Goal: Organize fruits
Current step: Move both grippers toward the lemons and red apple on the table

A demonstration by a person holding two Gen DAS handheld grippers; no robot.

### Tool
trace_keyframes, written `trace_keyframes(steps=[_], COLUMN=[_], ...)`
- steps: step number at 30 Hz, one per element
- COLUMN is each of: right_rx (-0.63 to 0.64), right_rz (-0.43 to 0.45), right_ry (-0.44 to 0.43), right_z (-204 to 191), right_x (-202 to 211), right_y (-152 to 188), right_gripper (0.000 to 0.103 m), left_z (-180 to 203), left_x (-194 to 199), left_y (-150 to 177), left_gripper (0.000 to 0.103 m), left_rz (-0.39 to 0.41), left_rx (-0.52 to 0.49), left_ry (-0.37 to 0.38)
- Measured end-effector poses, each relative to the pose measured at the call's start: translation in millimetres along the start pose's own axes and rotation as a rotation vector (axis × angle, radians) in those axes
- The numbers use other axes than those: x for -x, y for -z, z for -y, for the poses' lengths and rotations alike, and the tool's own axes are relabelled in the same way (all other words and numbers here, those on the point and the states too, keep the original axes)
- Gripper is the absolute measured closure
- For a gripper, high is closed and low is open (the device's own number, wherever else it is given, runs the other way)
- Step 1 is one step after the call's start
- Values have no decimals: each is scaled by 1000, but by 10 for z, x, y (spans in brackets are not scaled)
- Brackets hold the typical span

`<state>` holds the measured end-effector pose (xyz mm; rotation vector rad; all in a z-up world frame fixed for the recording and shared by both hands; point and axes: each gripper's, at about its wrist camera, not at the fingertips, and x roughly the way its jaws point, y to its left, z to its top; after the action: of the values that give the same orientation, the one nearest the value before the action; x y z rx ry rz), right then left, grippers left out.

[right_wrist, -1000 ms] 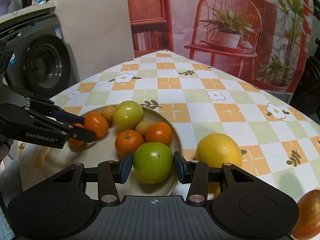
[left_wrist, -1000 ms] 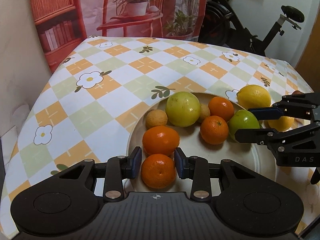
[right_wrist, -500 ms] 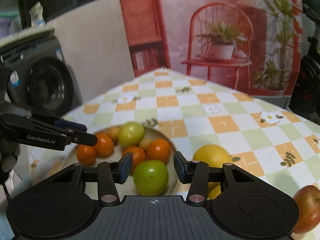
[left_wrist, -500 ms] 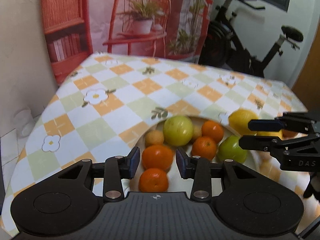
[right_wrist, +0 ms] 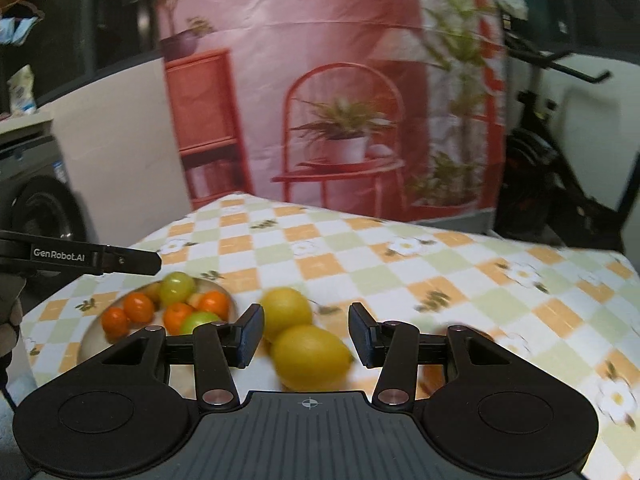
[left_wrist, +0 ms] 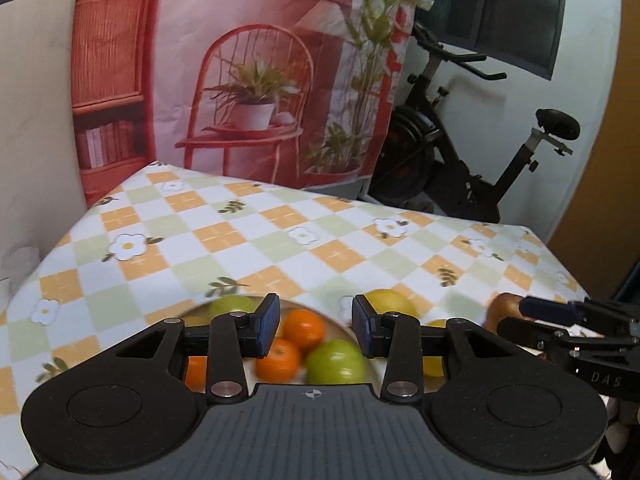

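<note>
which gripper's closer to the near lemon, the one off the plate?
Right. The right gripper hangs just above the near lemon, jaws open around it. The left gripper is over the plate, beside it.

Home room, exercise bike (left_wrist: 476, 152), washing machine (right_wrist: 36, 208), floral-clothed table (left_wrist: 248, 240)

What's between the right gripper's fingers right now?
Nothing is gripped. In the right wrist view the right gripper stands open above the table; the nearer lemon shows through the gap, lying on the cloth.

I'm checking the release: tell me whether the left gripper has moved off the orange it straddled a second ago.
Yes. The left gripper has pulled back and up from the plate; its jaws stand open and empty.
</note>
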<state>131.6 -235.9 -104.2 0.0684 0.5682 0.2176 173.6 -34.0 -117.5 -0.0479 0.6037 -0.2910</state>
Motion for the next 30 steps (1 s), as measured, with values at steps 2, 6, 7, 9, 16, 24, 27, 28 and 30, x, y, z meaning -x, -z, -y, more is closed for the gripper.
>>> trace_keyframes(steps=[2,6,7,9,16,24,27,28,30], right_rx=[-15,-29,-29,-21,14,23,37,43,64], right_rz=[-6,-7,-5,7,24,-8,-22,-26,-35], right_ry=[10,21,20,25,19,25,29,29,32], right_z=[87,165,161,135,-40,-62,-58,-54,-63], right_x=[64,135,137,145,12,-80,-132,-141,-176], right_y=[67,179,203,244,305,309,301,301,291], right_gripper=[59,58,58,56,53,53,53,53,51], left_z=[124,278,304,334,225,159,130,125,95], left_x=[-1,-1,3,24,90,76,65,58,52], left_y=[70,209,229,254,257,284,297,300,311], left_gripper=[61,61,61,61,59,54,54,54,52], left_rz=[14,4,0,-5,-11,-22,-32,-36,-45], left_rx=[-3,-28,-39,-58,-64,-48,-46,-43,-38], left_ry=[-12,-35,-41,-59,-96,-114,-115,-114,-111])
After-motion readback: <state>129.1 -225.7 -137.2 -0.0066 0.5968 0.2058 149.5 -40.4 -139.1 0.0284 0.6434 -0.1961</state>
